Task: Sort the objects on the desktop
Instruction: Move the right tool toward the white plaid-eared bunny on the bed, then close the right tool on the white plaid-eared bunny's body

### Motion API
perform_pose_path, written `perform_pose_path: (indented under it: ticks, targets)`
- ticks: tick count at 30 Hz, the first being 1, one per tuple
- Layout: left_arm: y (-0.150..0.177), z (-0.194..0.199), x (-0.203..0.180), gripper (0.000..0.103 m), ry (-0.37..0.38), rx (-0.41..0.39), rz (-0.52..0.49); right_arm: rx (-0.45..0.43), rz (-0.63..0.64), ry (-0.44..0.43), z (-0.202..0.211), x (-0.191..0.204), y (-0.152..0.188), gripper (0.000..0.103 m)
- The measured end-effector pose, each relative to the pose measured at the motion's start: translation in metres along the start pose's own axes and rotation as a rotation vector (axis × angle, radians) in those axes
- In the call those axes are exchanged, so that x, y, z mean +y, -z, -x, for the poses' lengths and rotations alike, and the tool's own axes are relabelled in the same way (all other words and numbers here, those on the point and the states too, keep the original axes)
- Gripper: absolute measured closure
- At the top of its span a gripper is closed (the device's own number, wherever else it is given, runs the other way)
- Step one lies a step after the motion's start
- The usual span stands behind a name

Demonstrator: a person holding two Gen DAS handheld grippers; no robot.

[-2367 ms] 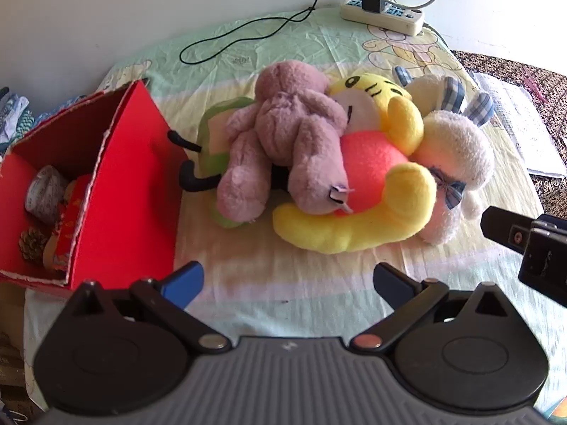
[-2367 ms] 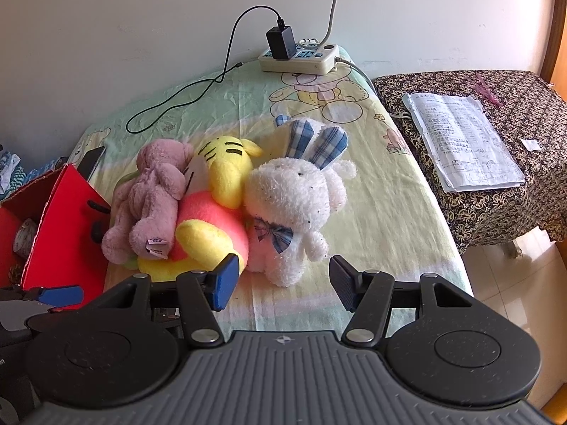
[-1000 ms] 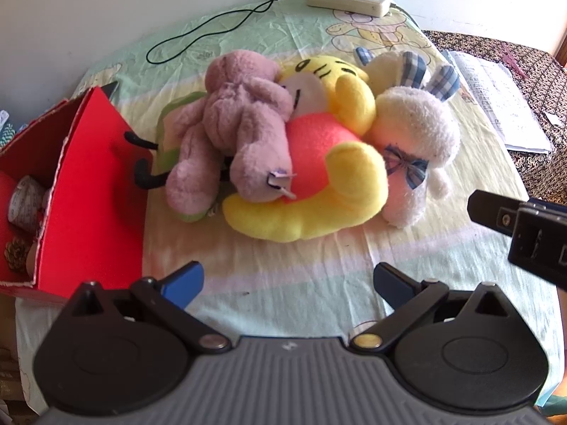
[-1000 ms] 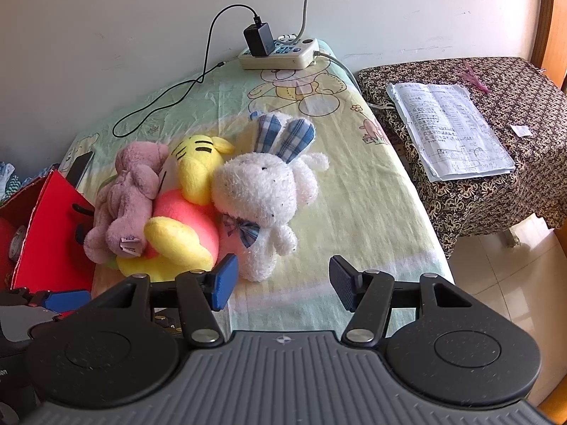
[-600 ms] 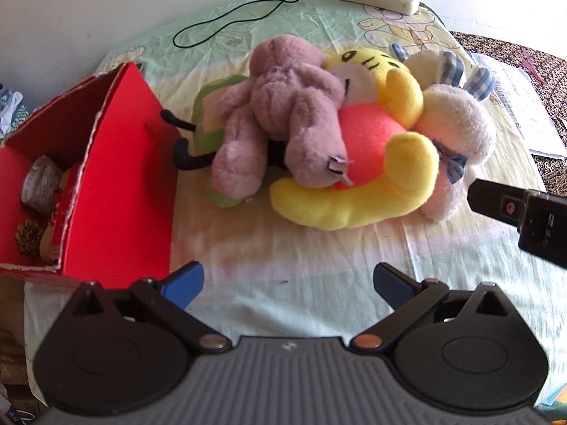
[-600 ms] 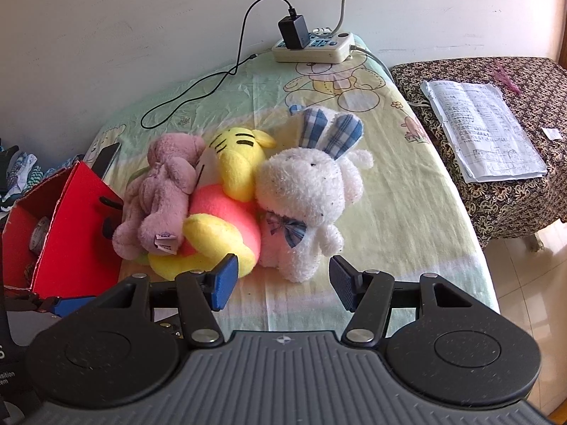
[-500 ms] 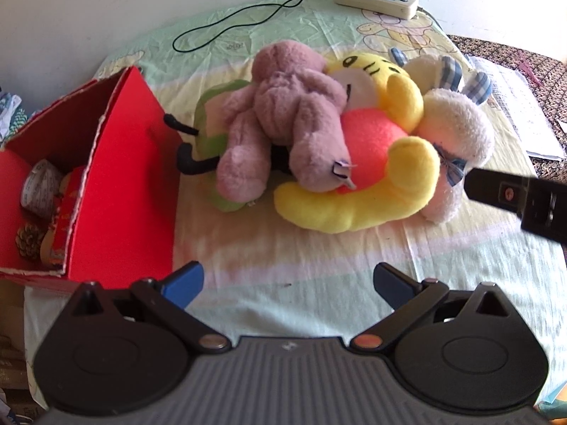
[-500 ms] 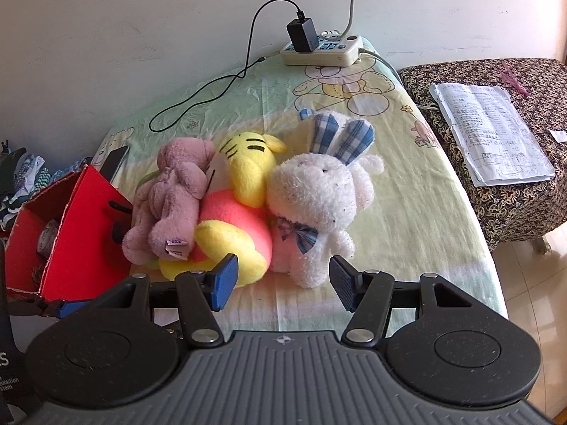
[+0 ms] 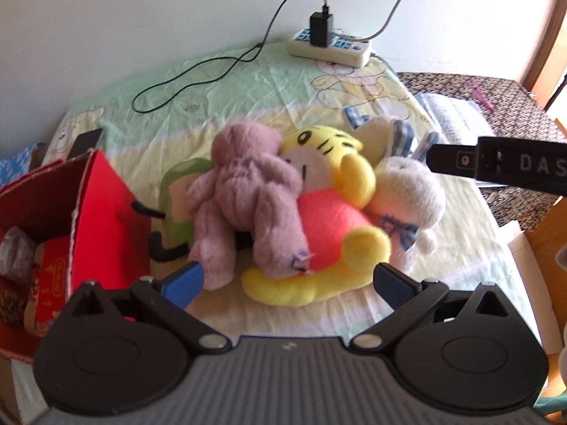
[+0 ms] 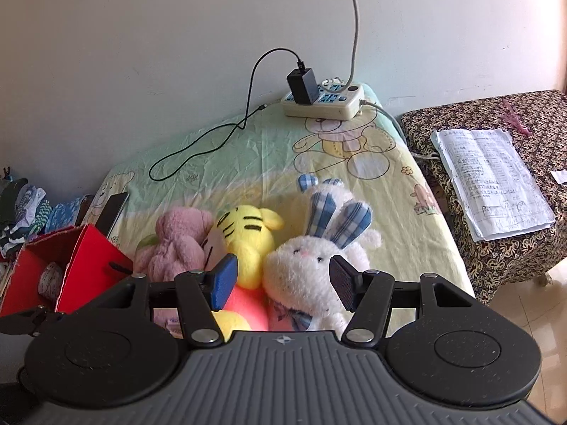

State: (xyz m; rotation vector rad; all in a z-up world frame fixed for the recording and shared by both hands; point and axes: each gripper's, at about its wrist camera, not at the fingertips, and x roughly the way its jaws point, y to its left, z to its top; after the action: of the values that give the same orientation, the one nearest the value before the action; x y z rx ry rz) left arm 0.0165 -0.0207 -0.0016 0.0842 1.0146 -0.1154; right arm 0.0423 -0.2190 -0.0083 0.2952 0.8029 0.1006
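Note:
A pile of plush toys lies on the green sheet: a pink bear (image 9: pixel 248 191) (image 10: pixel 177 244), a yellow tiger with a red belly (image 9: pixel 329 205) (image 10: pixel 248 237), and a white rabbit with checked ears (image 9: pixel 407 191) (image 10: pixel 312 269). A green toy (image 9: pixel 177 191) lies under the bear. My left gripper (image 9: pixel 287 279) is open and empty, just in front of the pile. My right gripper (image 10: pixel 283 279) is open and empty, its jaws standing to either side of the rabbit's head. An open red box (image 9: pixel 92 219) (image 10: pixel 71 262) with small items stands at the left.
A power strip (image 10: pixel 322 102) with a charger and a black cable (image 10: pixel 212 141) lies at the back by the wall. A side table with a patterned cloth and papers (image 10: pixel 492 177) stands to the right. A phone (image 10: pixel 111 212) lies behind the box.
Both grippers have moved forward toward the pile. The right gripper now has the rabbit's head between its open jaws. The toys have not moved.

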Motion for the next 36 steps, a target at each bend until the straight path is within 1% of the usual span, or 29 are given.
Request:
perform_pose_path:
  ticks: [6,8,11,15,17,20,22,24,28,30,31,32,33,35,36]
  targets:
    - [-0.005,0.000,-0.024,0.002,0.117,-0.059,-0.088,0.034,-0.084,0.044,-0.012,-0.030,-0.003,0.041]
    - [-0.008,-0.004,-0.033,0.002,0.148,-0.072,-0.113,0.047,-0.103,0.035,-0.014,-0.037,-0.004,0.040]
    - [-0.011,-0.013,-0.046,0.002,0.181,-0.088,-0.153,0.075,-0.126,-0.003,-0.017,-0.045,-0.007,0.040]
    - [-0.011,-0.024,-0.059,0.002,0.189,-0.079,-0.189,0.072,-0.144,-0.012,-0.015,-0.053,-0.009,0.039]
    - [-0.008,-0.029,-0.057,0.002,0.187,-0.065,-0.180,0.068,-0.145,-0.030,-0.014,-0.055,-0.012,0.039]
    - [-0.005,-0.030,-0.049,0.002,0.180,-0.060,-0.152,0.058,-0.123,-0.088,-0.012,-0.053,-0.017,0.039]
    - [-0.007,-0.031,-0.046,0.002,0.196,-0.059,-0.133,0.050,-0.099,-0.092,-0.014,-0.049,-0.020,0.039]
    - [-0.011,-0.029,-0.048,0.002,0.222,-0.070,-0.135,0.053,-0.094,-0.082,-0.020,-0.049,-0.022,0.039]
    - [-0.015,-0.029,-0.068,0.002,0.258,-0.104,-0.194,0.106,-0.149,-0.091,-0.035,-0.062,-0.021,0.038]
    - [-0.017,-0.040,-0.075,0.002,0.253,-0.091,-0.211,0.129,-0.160,-0.107,-0.041,-0.066,-0.021,0.036]
    - [-0.018,-0.046,-0.076,0.002,0.264,-0.072,-0.206,0.140,-0.149,-0.096,-0.045,-0.068,-0.021,0.032]
    - [-0.019,-0.053,-0.076,0.002,0.265,-0.054,-0.194,0.161,-0.149,-0.106,-0.049,-0.070,-0.020,0.032]
    - [-0.020,-0.058,-0.076,0.002,0.266,-0.041,-0.190,0.187,-0.160,-0.133,-0.053,-0.072,-0.019,0.032]
    - [-0.018,-0.065,-0.079,0.002,0.261,-0.037,-0.209,0.244,-0.193,-0.214,-0.061,-0.076,-0.016,0.032]
    - [-0.018,-0.068,-0.081,0.002,0.254,-0.038,-0.225,0.261,-0.199,-0.236,-0.064,-0.076,-0.015,0.032]
